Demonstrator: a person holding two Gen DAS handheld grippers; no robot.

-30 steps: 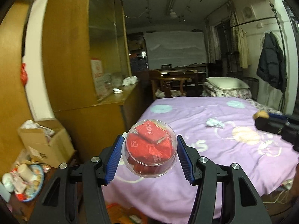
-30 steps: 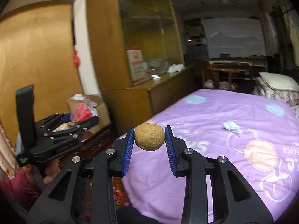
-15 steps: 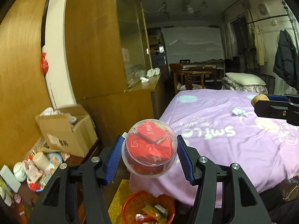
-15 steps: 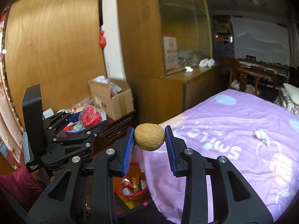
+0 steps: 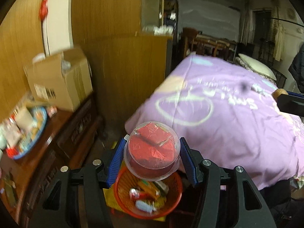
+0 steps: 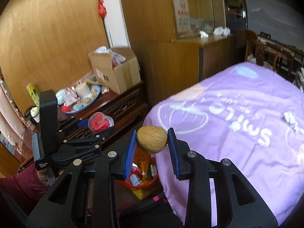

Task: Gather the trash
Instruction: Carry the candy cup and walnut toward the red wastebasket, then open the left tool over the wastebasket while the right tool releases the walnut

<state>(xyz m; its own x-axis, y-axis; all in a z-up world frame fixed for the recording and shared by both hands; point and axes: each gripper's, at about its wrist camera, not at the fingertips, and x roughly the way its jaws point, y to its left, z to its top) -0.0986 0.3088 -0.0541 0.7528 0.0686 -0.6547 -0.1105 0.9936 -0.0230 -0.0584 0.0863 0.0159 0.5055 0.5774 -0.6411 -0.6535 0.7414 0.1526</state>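
A clear plastic cup (image 5: 152, 153) stuffed with crumpled red wrappers is clamped between the blue pads of the left gripper (image 5: 152, 158), directly above one red mesh basket (image 5: 121, 195) holding wrappers. One walnut (image 6: 151, 139), tan and ridged, is gripped by the right gripper (image 6: 152, 148), above the same basket. The basket stands on the floor between a purple bedspread (image 6: 237, 117) and a dark wooden chest (image 6: 121, 104). One cardboard box (image 6: 117, 72) sits on the chest.

Below both sets of jaws an open gap is seen above the red basket (image 5: 121, 195), already part-filled with wrappers. That gap is hemmed in by the purple bed (image 6: 237, 125) rightward and the carved wooden cabinet (image 6: 121, 106) leftward.
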